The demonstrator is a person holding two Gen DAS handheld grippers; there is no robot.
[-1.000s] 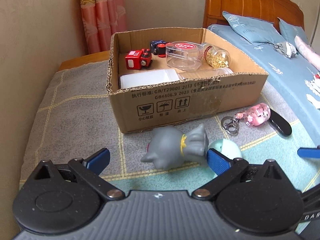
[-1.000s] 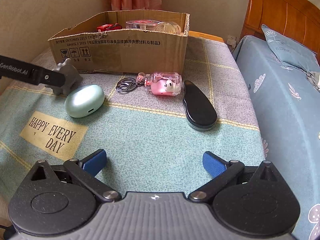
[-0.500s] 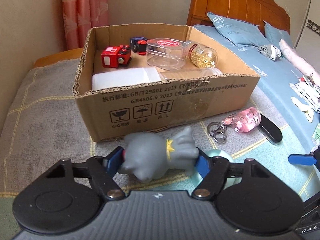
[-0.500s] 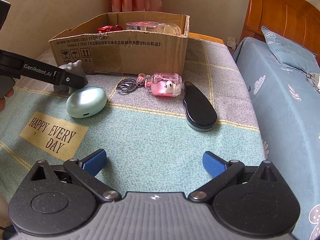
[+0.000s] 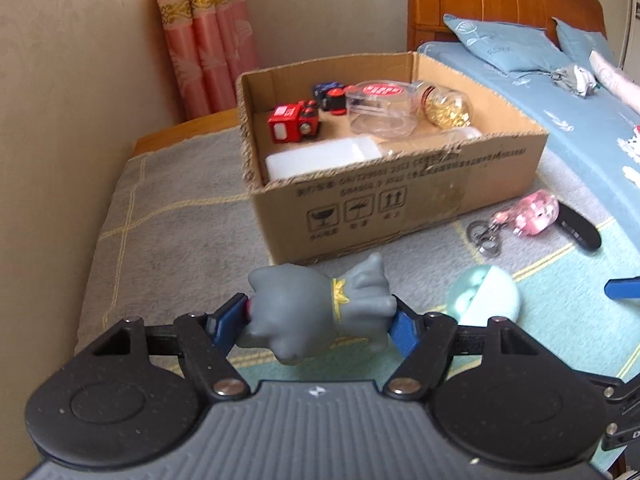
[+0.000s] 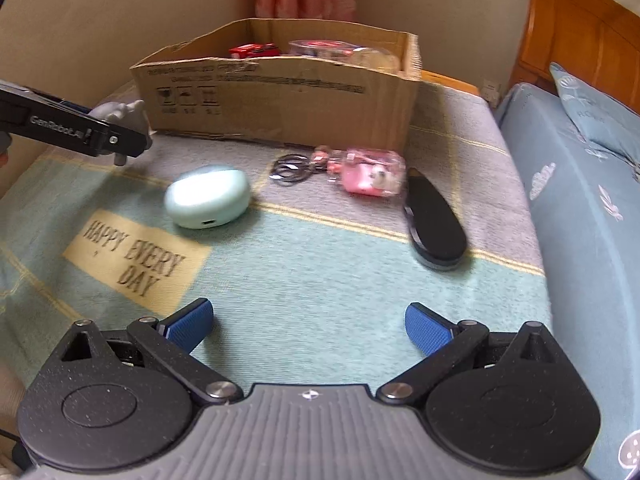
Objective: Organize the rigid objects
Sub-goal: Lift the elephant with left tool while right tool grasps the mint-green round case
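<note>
A grey cat figurine with a yellow collar lies crosswise between the blue pads of my left gripper, which is shut on it just above the blanket. In the right wrist view the same figurine peeks out behind the left gripper's black arm. A cardboard box behind it holds a red toy truck, a clear tub, a jar of gold bits and a white case. My right gripper stands open over the blanket, with nothing between its fingers.
On the blanket lie a mint earbud case, a pink keychain charm with metal rings and a black oval case. A bed with blue sheets runs along the right. A wall stands close on the left.
My left gripper went from wide open around the grey cat figurine to shut on it, then lifted it slightly and swung a little. My right gripper stayed open and nearly still.
</note>
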